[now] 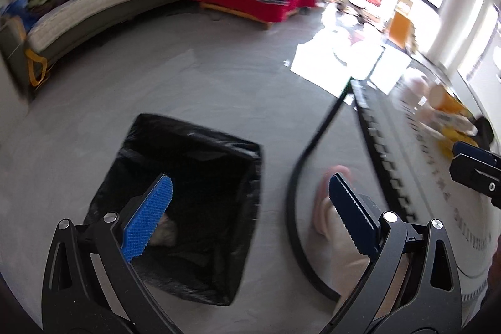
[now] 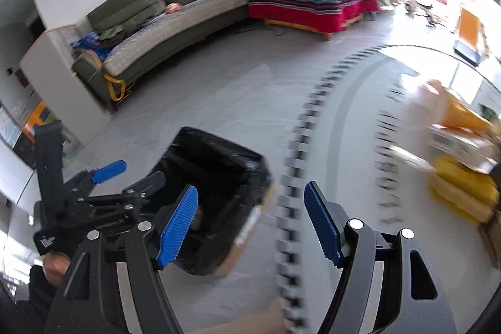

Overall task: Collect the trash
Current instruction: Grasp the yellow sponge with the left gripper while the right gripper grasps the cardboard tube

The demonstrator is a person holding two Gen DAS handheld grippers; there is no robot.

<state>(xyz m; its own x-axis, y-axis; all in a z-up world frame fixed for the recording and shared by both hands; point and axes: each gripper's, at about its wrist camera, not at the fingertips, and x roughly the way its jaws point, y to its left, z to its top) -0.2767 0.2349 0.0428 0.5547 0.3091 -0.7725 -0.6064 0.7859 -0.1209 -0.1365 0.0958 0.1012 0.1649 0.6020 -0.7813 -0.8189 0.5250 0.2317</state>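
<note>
On the floor beside the bench stands the black-lined bin, some trash inside; more litter sits on the bench. Both grippers, left and right, are spread, empty. Blurred frames suggest haste; a rushed grasp may knock litter off.

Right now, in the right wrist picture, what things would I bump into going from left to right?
Left hand-held gripper → bin lined with a black bag → checkered edge of the round table → yellow packets on the table.
</note>
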